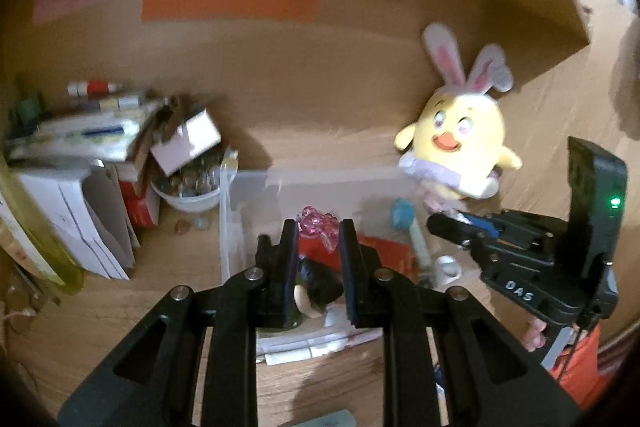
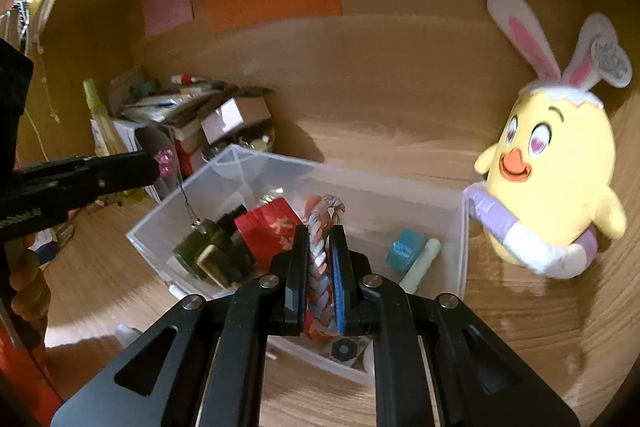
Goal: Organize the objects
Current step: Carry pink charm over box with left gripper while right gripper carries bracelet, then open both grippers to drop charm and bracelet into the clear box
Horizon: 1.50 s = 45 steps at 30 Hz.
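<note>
On the wooden bench, the clear bin (image 2: pixel 460 227) lay directly beyond the right hand-held gripper (image 2: pixel 320 267), which pinched a braided cord (image 2: pixel 320 251) lengthwise.

The clear bin (image 2: pixel 256 167) is seen mid-desk (image 2: pixel 400 131), the plush chick (image 2: pixel 552 187) just right of it, stacked boxes (image 1: pixel 72 211) left.

The stack of papers and boxes (image 1: pixel 92 131) at the back left is blurred, so no label can be read. The left gripper (image 1: pixel 319 239) covers part of the pink trinket (image 1: pixel 318 225) and the dark object below it. The braided cord (image 2: pixel 320 259) runs down behind the right gripper (image 2: pixel 320 255), so its lower end stays hidden.
</note>
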Tool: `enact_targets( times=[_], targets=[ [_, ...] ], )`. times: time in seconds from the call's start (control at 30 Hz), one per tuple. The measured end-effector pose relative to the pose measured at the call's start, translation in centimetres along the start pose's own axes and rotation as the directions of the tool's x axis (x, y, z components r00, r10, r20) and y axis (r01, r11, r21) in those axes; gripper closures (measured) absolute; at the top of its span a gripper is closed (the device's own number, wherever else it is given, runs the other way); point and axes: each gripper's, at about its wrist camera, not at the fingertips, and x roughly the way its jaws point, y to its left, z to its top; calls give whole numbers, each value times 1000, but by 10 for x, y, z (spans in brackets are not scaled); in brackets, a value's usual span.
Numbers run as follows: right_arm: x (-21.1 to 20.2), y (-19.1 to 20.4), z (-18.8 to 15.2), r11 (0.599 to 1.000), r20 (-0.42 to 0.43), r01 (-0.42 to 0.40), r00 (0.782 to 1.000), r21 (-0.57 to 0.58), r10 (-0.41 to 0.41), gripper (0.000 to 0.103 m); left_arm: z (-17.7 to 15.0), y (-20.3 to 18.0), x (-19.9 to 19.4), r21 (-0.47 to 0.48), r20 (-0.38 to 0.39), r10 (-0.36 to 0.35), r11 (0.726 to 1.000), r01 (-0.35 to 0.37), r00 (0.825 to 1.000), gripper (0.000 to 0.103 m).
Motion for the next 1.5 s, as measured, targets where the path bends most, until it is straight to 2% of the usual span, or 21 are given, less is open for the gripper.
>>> enact_targets(
  times=[0.17, 0.4, 0.67, 0.77, 0.8, 0.83, 0.97, 1.07, 1.13, 1.2, 1.33, 1.4, 1.5],
  targets=[
    [18, -3, -5, 1000, -48, 13, 999, 0, -13, 94, -8, 9, 27, -13, -65, 11, 1000, -12, 998, 84],
    [40, 2, -11, 999, -99, 42, 994, -35, -45, 94, -16, 6, 41, 14, -102, 13, 1000, -11, 995, 83],
    [41, 11, -13, 994, -99, 69, 992, -79, -77, 93, -21, 6, 48, 21, -151, 5, 1000, -2, 989, 80],
    [39, 10, -13, 995, -100, 66, 992, -73, -73, 80, -20, 4, 47, 25, -145, 14, 1000, -11, 989, 66],
    [37, 10, -13, 995, -96, 66, 993, -71, -73, 72, -20, 4, 46, 28, -132, 23, 999, -20, 991, 61],
    [35, 10, -12, 995, -88, 71, 993, -68, -77, 67, -19, 3, 44, 35, -122, 31, 999, -27, 992, 59],
    [29, 12, -11, 995, -71, 71, 995, -69, -76, 63, -18, -2, 39, 54, -103, 55, 997, -49, 993, 52],
    [20, 13, -9, 995, -57, 77, 995, -67, -80, 53, -17, -6, 33, 64, -97, 62, 996, -56, 993, 50],
    [13, 14, -8, 994, -40, 85, 995, -70, -88, 43, -16, -7, 27, 63, -88, 63, 996, -57, 994, 45],
    [5, 16, -8, 993, -24, 93, 995, -74, -94, 39, -16, -7, 20, 57, -79, 63, 997, -58, 995, 41],
    [-6, 19, -9, 992, -13, 93, 995, -80, -94, 38, -17, -6, 6, 47, -70, 55, 998, -52, 996, 39],
    [-10, 20, -12, 993, -16, 91, 996, -80, -92, 38, -20, -7, -1, 48, -59, 62, 997, -59, 996, 35],
    [-17, 21, -16, 993, -15, 92, 996, -67, -93, 30, -26, -9, -12, 62, -44, 78, 995, -76, 996, 30]
  ],
)
